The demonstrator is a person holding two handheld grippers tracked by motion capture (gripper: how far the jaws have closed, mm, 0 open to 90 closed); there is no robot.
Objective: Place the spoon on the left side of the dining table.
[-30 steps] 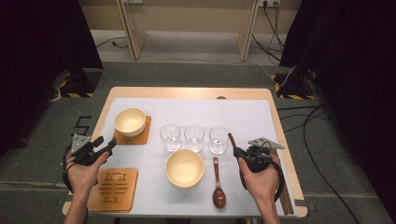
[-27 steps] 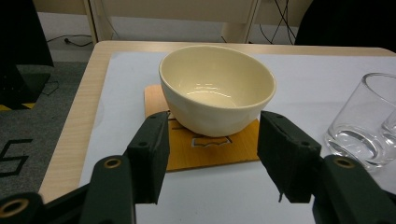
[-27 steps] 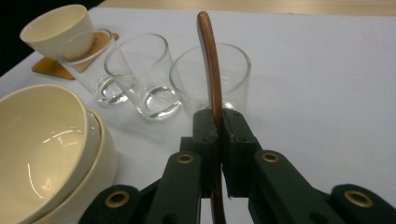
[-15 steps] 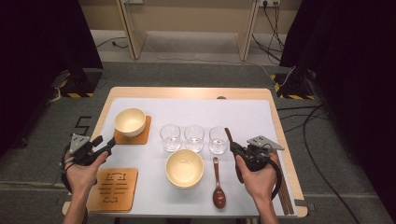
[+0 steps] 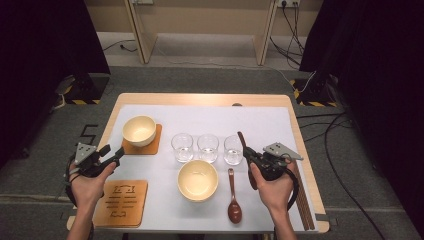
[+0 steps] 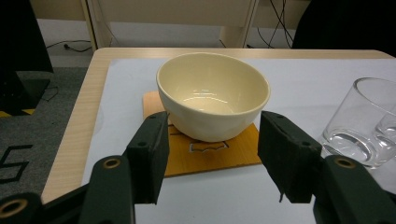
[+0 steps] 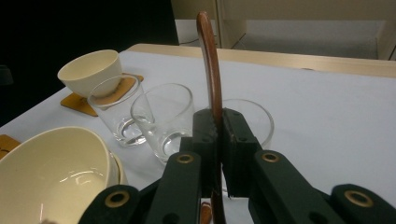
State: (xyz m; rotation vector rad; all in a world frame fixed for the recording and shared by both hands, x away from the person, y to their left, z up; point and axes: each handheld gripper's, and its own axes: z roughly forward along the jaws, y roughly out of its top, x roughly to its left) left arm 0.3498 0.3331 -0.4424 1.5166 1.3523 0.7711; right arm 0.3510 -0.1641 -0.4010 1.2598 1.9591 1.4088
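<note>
My left gripper [image 5: 118, 153] [image 6: 213, 125] is open at the table's left. Its jaws stand just short of a cream bowl [image 5: 139, 130] [image 6: 212, 95] that sits on an orange coaster [image 5: 153, 145] [image 6: 210, 154], without touching it. At the right, my right gripper [image 5: 248, 155] [image 7: 217, 117] is shut on a slim, curved brown wooden utensil [image 5: 241, 141] [image 7: 210, 56]. The utensil sticks out past the jaws toward the glasses, and its rear end is hidden under my hand.
Three clear glasses [image 5: 182, 146] [image 5: 208, 147] [image 5: 233, 149] stand in a row mid-table. A second cream bowl [image 5: 198, 180] sits in front of them, with a brown spoon [image 5: 233, 197] to its right. A second coaster [image 5: 121, 202] lies front left and dark chopsticks [image 5: 303, 200] by the right edge.
</note>
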